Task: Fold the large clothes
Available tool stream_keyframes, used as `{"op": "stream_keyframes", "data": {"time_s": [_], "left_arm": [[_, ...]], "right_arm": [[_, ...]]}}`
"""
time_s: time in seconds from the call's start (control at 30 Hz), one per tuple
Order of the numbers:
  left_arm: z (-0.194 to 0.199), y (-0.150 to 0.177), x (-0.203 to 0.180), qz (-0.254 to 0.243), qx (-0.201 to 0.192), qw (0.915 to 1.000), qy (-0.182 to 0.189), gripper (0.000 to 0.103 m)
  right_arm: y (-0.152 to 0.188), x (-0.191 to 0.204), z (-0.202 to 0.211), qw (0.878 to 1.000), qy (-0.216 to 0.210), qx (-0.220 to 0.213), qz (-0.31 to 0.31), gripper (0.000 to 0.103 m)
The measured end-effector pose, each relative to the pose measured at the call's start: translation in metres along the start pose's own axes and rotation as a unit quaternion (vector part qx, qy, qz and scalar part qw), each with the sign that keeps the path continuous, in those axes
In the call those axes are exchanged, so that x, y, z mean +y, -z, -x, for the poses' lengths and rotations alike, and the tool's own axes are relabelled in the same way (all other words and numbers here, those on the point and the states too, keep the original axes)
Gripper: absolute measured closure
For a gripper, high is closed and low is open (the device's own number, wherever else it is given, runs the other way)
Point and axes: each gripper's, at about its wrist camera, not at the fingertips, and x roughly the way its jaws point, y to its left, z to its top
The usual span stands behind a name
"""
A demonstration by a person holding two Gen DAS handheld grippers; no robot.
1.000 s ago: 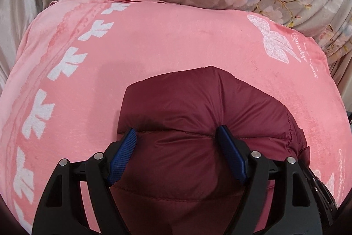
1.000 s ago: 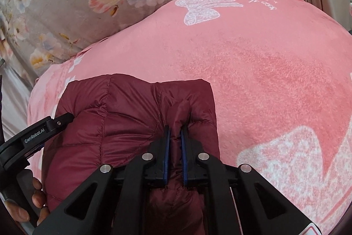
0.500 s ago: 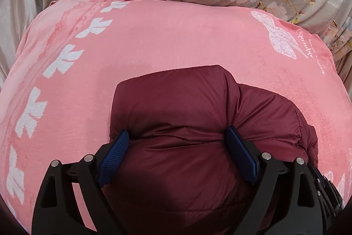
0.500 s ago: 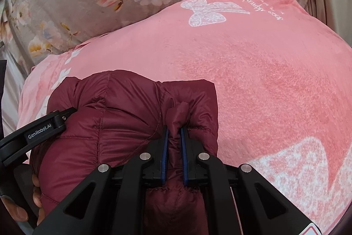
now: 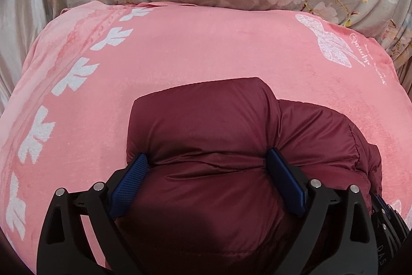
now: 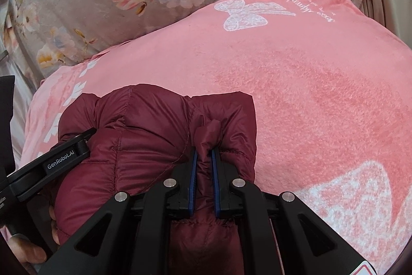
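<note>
On blanket (image 5: 206, 48): jacket (image 5: 206, 125), pink margin around.

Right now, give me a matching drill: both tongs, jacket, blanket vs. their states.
Things:
1. left tongs
2. right tongs
3. maroon puffer jacket
4. pink blanket

States:
A. pinched narrow on a fabric ridge
B. spread flat beneath everything
C. wide apart, a puffy fold bulging between the fingers
D. bunched up, lying on the blanket

Pairs: 1-C, 2-A, 3-D, 4-B
</note>
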Motion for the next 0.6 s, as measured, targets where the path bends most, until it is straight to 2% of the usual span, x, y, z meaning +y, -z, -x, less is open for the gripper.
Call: {"op": "stream_keyframes", "data": {"time_s": [0.13,0.2,0.27,0.4,0.5,0.6], "left_arm": [[0.006,0.001,0.008,0.005,0.009,0.9996,0.027,0.012],[0.019,0.005,0.019,0.008,0.018,0.9986,0.048,0.012],[0.045,0.014,0.037,0.019,0.022,0.9961,0.083,0.012],[0.089,0.043,0.062,0.015,0.046,0.9904,0.13,0.012],[0.107,0.07,0.07,0.003,0.064,0.9891,0.132,0.012],[0.104,0.094,0.07,-0.013,0.095,0.9891,0.112,0.013]], "right_arm": [[-0.008,-0.012,0.008,0.999,-0.035,0.032,-0.015,0.094],[-0.009,-0.023,0.028,0.997,-0.051,0.047,-0.042,0.079],[-0.003,-0.032,0.055,0.996,-0.064,0.046,-0.052,0.072],[0.023,-0.038,0.102,0.995,-0.079,0.058,-0.031,0.066],[0.051,-0.029,0.118,0.991,-0.104,0.086,-0.014,0.066],[0.072,-0.019,0.113,0.989,-0.104,0.109,0.002,0.068]]}}
